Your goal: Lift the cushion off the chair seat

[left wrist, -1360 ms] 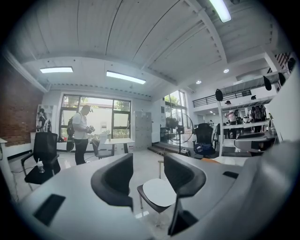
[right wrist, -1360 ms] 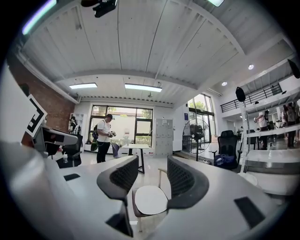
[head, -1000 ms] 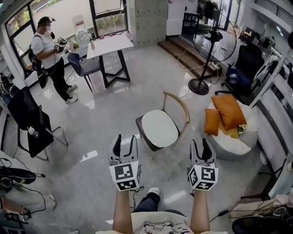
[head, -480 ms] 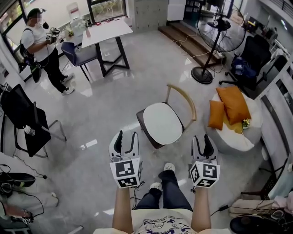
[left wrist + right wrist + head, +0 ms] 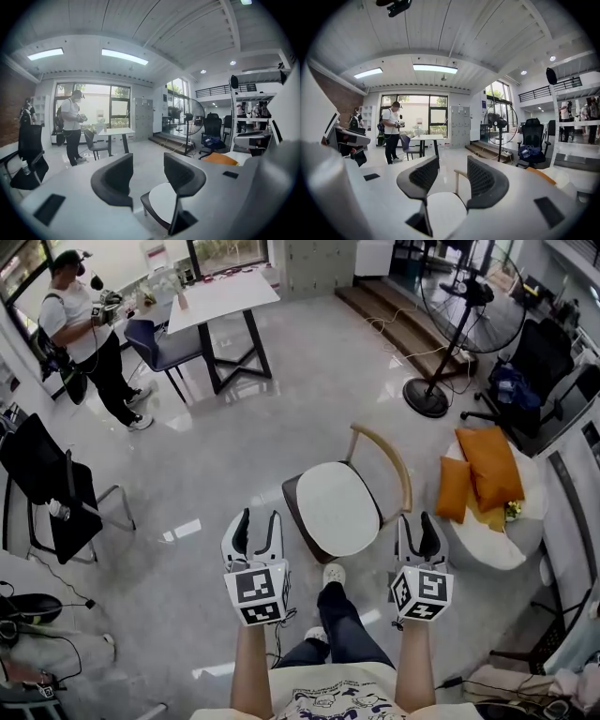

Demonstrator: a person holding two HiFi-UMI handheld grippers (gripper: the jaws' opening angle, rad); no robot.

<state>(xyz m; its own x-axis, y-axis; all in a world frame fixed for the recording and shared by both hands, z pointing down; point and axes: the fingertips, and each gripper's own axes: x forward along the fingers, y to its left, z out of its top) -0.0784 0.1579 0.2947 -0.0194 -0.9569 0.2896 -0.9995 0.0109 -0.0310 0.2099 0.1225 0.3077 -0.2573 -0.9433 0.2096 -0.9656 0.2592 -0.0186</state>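
While neither gripper touches it, the cushion [image 5: 337, 507] lies flat on the chair [image 5: 386, 454] seat near the middle of the head view, a white oval pad filling the seat inside the curved wooden back. The left gripper [image 5: 258, 526] hovers over bare floor [image 5: 216, 465] at 8 o'clock from the cushion, jaws apart. The right gripper [image 5: 416, 526] sits at 4 o'clock from it, just beside the seat's edge, jaws also apart. A shoe [image 5: 333, 575] stands at 6 o'clock below the seat. At 3 o'clock from the chair is a white pouf [image 5: 487, 545] bearing orange pillows [image 5: 492, 465]. A fan [image 5: 469, 306] stands at 1 o'clock, a table [image 5: 220, 296] at 11, a person [image 5: 80, 334] at 10 and a black chair [image 5: 47, 484] at 9.

Looking along the left gripper, its jaws stand wide with only floor between them. The cushion shows at 5 o'clock, partly behind the right-hand jaw and clear of both. The person and table are at 9 o'clock, the fan at 3.

Looking along the right gripper, its jaws are parted and hold nothing. Through the gap the cushion appears at 6 o'clock, beyond the pads and untouched, with the chair's wooden back rising above it. The person is at 9 o'clock and the fan at 3.
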